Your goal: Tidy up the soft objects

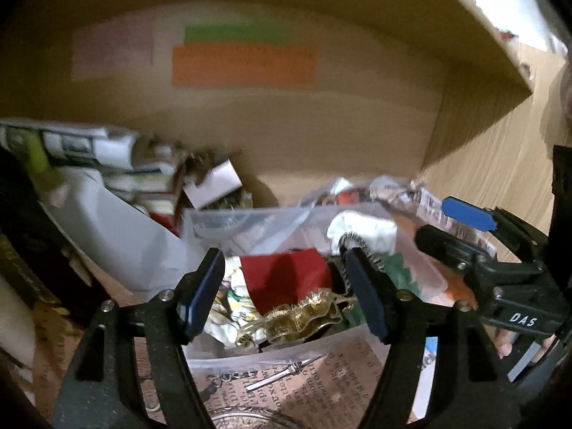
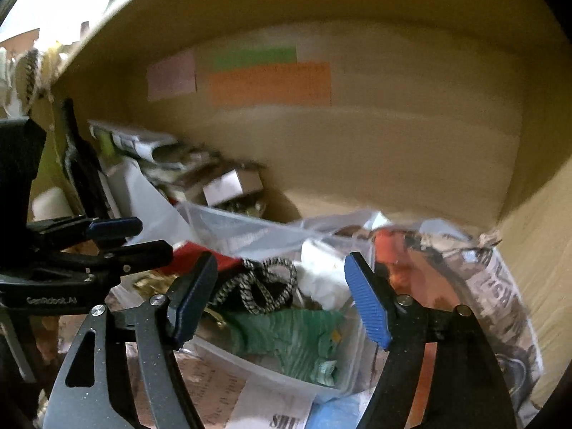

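A clear plastic bin (image 1: 250, 221) sits inside a cardboard box and holds soft items: a red cloth (image 1: 286, 275), gold ribbon (image 1: 304, 316), a white cloth (image 1: 364, 230), a black-and-white cord (image 2: 266, 282) and green crepe paper (image 2: 296, 332). My left gripper (image 1: 286, 296) is open and empty, its fingers either side of the red cloth and ribbon. My right gripper (image 2: 282, 300) is open and empty above the cord and green paper. The right gripper also shows in the left wrist view (image 1: 461, 221), and the left gripper in the right wrist view (image 2: 121, 237).
The cardboard box wall (image 1: 321, 136) rises behind, with orange and green labels (image 1: 243, 64). Rolled newspapers (image 1: 82, 143) and white paper (image 1: 118, 236) lie at the left. A newspaper-wrapped bundle (image 2: 500, 296) lies at the right. Printed brown paper (image 1: 296, 382) lies under the bin.
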